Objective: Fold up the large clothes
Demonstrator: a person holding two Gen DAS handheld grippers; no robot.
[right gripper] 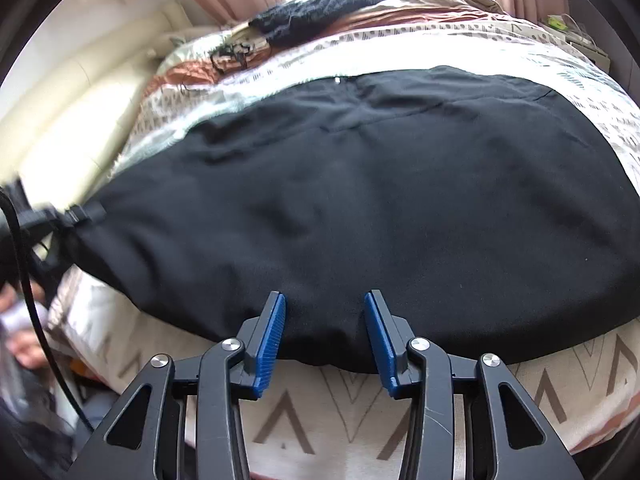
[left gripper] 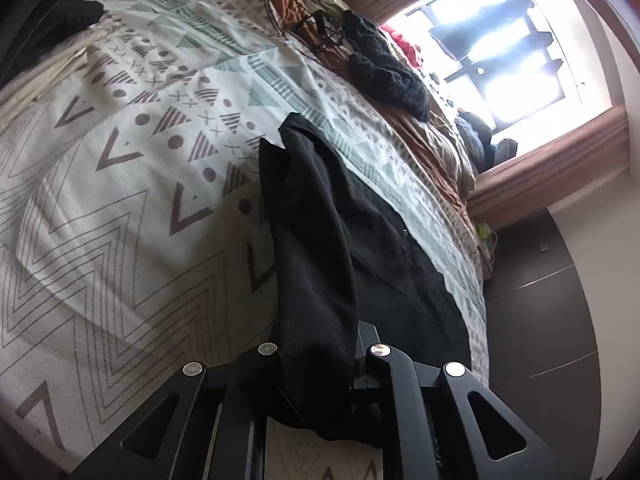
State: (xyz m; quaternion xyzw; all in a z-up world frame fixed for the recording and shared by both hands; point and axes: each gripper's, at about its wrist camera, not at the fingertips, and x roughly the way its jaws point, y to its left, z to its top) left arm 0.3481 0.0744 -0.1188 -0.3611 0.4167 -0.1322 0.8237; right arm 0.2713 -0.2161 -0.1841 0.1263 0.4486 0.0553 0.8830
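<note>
On the patterned bedspread point(right gripper: 360, 412) we see the black garment point(right gripper: 360, 200) spread flat. Our left gripper point(left gripper: 316, 360) is clamped on a bunched corner of it; our right gripper point(right gripper: 325, 332) hovers with jaws apart over its near edge, gripping nothing.

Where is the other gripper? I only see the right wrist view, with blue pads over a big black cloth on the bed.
Observer: The left gripper is shut on a bunched end of the big black cloth.
Child: Is that end lying flat?
Observer: No, it rises off the patterned bedspread in a fold.
Child: Is my gripper holding anything?
Observer: No, the right gripper is open, pads either side of the near hem.
</note>
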